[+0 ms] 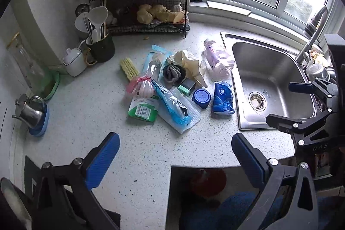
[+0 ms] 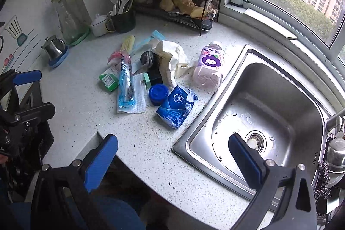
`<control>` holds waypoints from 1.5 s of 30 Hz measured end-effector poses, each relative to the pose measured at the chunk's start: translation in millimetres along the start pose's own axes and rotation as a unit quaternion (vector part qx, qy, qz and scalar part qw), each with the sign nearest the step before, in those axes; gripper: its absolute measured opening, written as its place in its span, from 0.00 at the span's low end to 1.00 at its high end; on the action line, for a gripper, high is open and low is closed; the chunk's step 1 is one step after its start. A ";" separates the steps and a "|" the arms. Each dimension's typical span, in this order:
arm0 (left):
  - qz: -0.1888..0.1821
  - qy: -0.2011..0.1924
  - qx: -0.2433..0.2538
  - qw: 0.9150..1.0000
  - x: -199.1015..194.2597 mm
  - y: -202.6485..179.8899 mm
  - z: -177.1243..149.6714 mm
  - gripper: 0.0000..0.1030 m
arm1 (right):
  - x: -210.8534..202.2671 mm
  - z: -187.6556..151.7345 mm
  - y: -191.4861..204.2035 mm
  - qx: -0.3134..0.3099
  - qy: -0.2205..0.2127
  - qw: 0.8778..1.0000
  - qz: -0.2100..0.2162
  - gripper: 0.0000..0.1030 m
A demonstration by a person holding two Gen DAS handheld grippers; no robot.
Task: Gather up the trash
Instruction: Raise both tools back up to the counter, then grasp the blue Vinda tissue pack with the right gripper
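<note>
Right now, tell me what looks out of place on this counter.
A heap of litter lies beside the sink: a juice bottle on its side, a crumpled blue tissue pack, a corn cob and a loose blue lid.

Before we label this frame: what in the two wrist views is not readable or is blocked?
- Dark box, both views: mostly under the cream gloves and grey rag; contents unknown.
- Red object below the counter, left wrist view: blurred, cut off by the counter edge; possibly a bin.
- Sink drain, right wrist view: partly behind the right gripper finger.
- Green packet text: too small.
</note>
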State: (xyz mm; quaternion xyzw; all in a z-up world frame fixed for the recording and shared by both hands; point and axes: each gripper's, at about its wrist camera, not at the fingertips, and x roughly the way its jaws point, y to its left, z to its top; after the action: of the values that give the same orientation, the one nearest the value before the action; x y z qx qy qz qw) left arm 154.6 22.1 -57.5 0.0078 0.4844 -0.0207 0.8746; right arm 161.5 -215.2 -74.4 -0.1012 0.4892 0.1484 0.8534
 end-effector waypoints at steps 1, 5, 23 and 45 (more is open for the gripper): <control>-0.002 0.001 0.006 1.000 5.8 2.9 3.1 1.00 | 8.0 3.4 -2.0 0.009 0.006 1.000 0.002 0.99; -0.016 0.016 0.017 1.000 30.5 14.7 13.1 1.00 | 35.9 15.2 -9.1 0.038 0.030 0.999 -0.010 0.99; -0.034 0.097 -0.014 0.995 108.6 73.7 24.0 1.00 | 133.7 45.3 -25.1 0.084 0.150 0.985 -0.025 0.99; -0.054 0.127 -0.086 0.987 106.9 108.3 21.0 1.00 | 131.3 49.4 10.8 0.019 0.148 0.989 -0.004 0.38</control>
State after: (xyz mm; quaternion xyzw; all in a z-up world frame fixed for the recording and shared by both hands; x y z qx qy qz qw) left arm 233.8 126.5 -137.7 -0.0910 0.5910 -0.0253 0.8011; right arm 260.0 -169.1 -163.6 -0.1076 0.6123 0.1194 0.7741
